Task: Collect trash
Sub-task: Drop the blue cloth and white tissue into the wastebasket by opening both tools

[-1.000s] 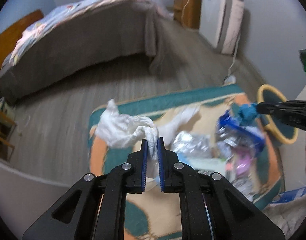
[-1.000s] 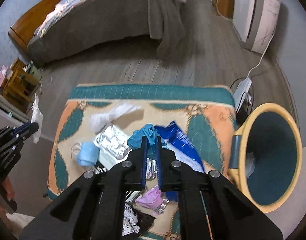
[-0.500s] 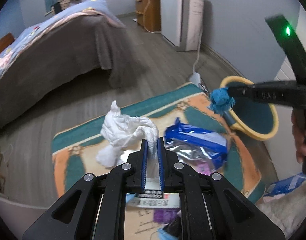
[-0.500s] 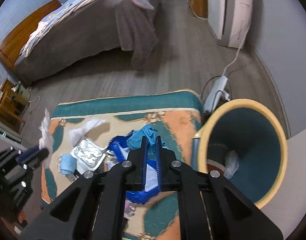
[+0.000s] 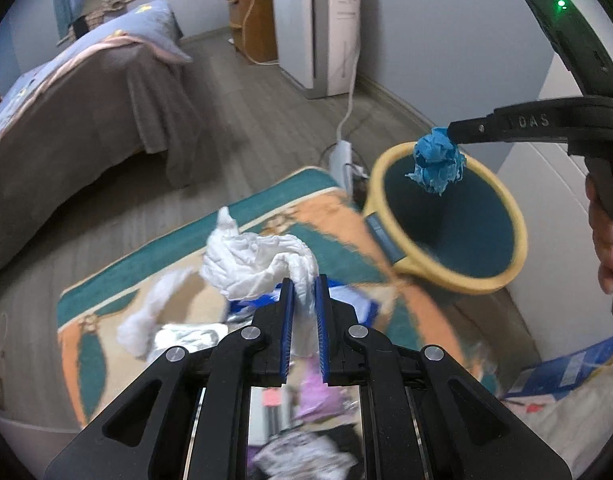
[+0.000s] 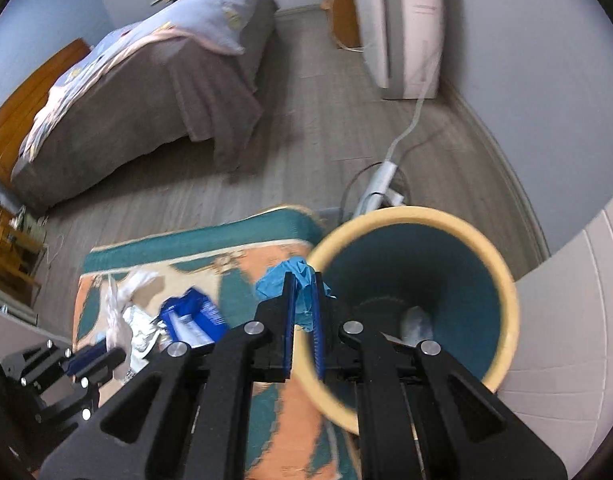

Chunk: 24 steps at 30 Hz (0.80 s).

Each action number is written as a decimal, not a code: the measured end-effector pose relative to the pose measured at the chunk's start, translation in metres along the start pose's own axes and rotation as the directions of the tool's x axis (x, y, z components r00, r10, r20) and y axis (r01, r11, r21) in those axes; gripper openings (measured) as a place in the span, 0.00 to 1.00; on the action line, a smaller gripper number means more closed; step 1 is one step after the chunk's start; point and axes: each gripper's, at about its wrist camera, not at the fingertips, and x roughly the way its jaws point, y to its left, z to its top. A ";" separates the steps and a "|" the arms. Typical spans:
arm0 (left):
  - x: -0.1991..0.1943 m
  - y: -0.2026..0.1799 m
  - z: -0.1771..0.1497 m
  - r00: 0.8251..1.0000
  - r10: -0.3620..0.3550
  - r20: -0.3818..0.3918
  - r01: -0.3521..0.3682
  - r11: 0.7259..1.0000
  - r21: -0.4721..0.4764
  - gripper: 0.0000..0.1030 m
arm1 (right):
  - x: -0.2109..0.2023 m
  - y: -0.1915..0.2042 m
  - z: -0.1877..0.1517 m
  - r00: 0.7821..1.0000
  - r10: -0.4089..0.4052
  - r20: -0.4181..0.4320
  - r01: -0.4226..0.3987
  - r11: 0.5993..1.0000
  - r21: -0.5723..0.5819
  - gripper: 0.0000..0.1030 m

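Note:
My left gripper (image 5: 303, 280) is shut on a crumpled white tissue (image 5: 250, 260) held above the patterned rug (image 5: 178, 248). My right gripper (image 6: 304, 276) is shut on a blue crumpled wad (image 6: 294, 274); in the left wrist view the wad (image 5: 438, 160) hangs over the far rim of the yellow bin (image 5: 446, 216). The bin (image 6: 410, 216) has a teal inside with pale trash at the bottom. More trash lies on the rug: a blue packet (image 6: 194, 318), foil (image 5: 186, 336), another white tissue (image 5: 146, 312).
A bed (image 6: 146, 92) with a grey skirt stands at the back left. A white appliance (image 5: 318, 28) stands by the far wall, its cable and a power strip (image 6: 380, 184) on the floor behind the bin. A white surface (image 6: 566, 320) is at right.
Both grippers have swung right toward the bin. The blue wad has gone from above the rug's trash pile to the bin's rim. The white tissue has stayed gripped.

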 end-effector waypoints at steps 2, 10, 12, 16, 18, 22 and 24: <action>0.002 -0.012 0.007 1.000 -0.014 0.013 0.014 1.000 0.019 0.11 | -0.001 -0.026 0.003 1.000 -0.023 0.007 0.022 0.999 0.046 0.07; 0.024 -0.073 0.041 0.992 -0.123 0.004 0.122 0.988 0.089 0.11 | 0.013 -0.098 -0.002 0.999 -0.007 -0.042 0.017 0.968 0.251 0.07; 0.030 -0.084 0.044 0.990 -0.143 -0.007 0.143 0.984 0.105 0.11 | 0.017 -0.101 -0.003 0.998 -0.017 -0.053 0.031 0.966 0.257 0.07; 0.049 -0.102 0.047 0.984 -0.175 -0.040 0.179 0.978 0.112 0.11 | 0.022 -0.101 -0.003 0.997 -0.028 -0.068 0.044 0.965 0.257 0.07; 0.057 -0.109 0.047 0.982 -0.181 -0.046 0.185 0.976 0.116 0.11 | 0.023 -0.100 -0.004 0.997 -0.026 -0.073 0.044 0.966 0.255 0.07; 0.070 -0.117 0.043 0.980 -0.191 -0.061 0.197 0.973 0.120 0.11 | 0.026 -0.103 -0.004 0.996 -0.036 -0.085 0.057 0.966 0.252 0.07; 0.074 -0.119 0.044 0.977 -0.199 -0.070 0.206 0.973 0.104 0.11 | 0.030 -0.104 -0.004 0.994 -0.047 -0.096 0.071 0.964 0.257 0.07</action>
